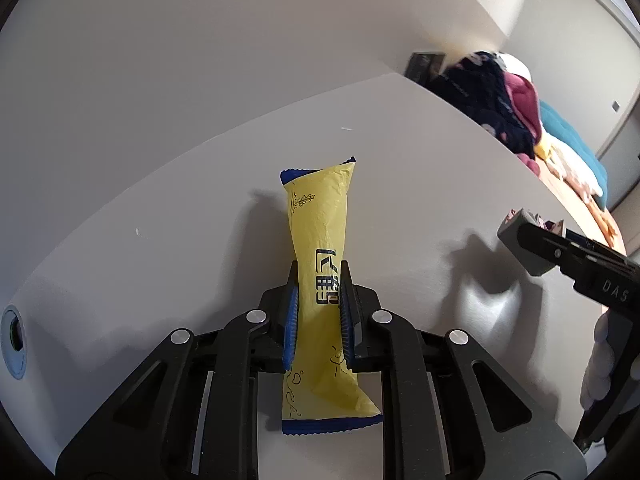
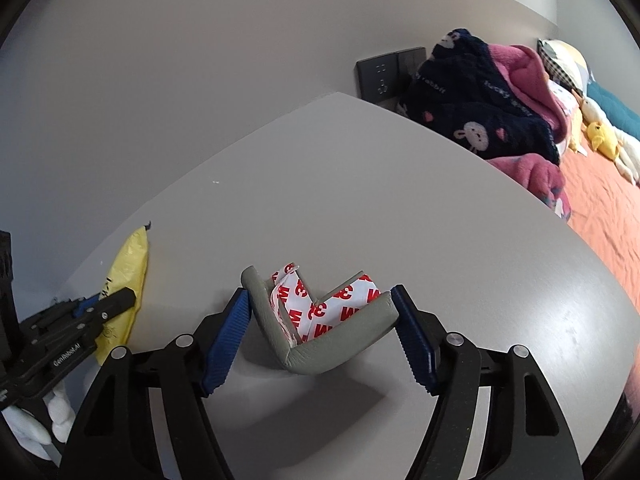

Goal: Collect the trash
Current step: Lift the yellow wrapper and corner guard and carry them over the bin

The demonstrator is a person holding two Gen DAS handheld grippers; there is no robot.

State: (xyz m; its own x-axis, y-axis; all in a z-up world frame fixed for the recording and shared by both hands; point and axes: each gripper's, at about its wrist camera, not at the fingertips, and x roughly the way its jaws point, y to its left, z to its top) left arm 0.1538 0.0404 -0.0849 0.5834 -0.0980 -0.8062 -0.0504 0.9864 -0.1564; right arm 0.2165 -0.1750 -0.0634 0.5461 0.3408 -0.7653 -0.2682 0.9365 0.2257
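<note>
Yellow wrapper, long and narrow with blue serrated ends and dark printing, lies flat on the grey counter, pinched at its middle by the left gripper, whose blue-padded jaws are closed on it so that the film crumples inward. Its far end points towards the wall.

To the right on the same counter sits a grey L-shaped foam corner guard, its inner faces lined with white backing printed in red. The right gripper straddles it with jaws spread: the left pad lies against one arm of the guard, and the right pad meets the tip of the other; whether they press on it I cannot tell.

Beyond the counter's edge a bed with an orange sheet carries a navy and pink blanket and yellow plush toys. A dark wall socket sits behind.
</note>
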